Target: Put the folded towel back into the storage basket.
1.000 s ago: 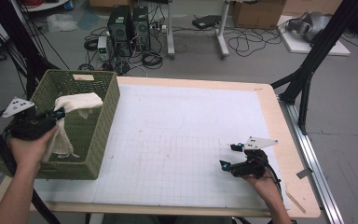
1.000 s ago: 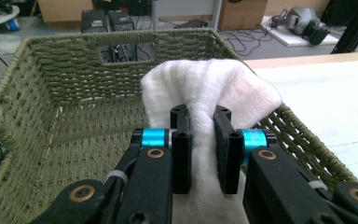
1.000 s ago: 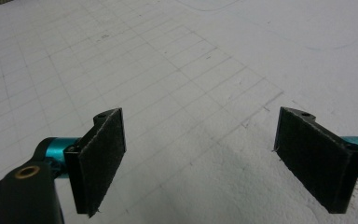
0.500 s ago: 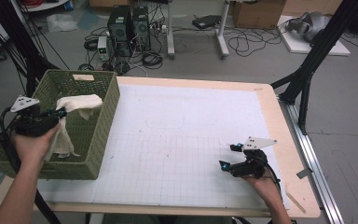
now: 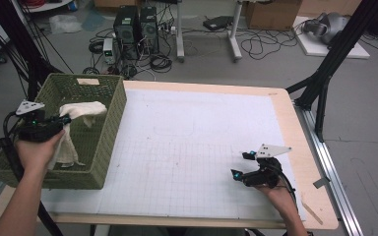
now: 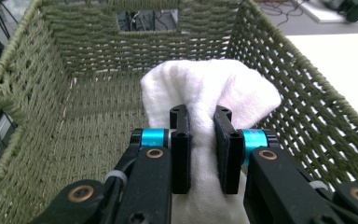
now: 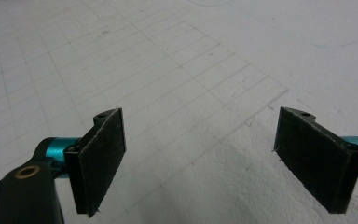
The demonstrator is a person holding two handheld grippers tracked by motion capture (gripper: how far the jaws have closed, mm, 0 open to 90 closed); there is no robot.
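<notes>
At the left of the high view, the left tongs point(image 5: 65, 119) are clamped on a white towel point(image 5: 81, 112), holding it over the green wicker basket point(image 5: 109, 129), seemingly for dropping in. The towel's lower end hangs behind the hand. At lower right, the right tongs point(image 5: 241, 164) stand apart, empty, above the worktop point(image 5: 197, 147).

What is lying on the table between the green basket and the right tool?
Nothing: in the high view the white gridded mat is bare between the green basket and the right tool. The right gripper view shows bare mat too.
</notes>
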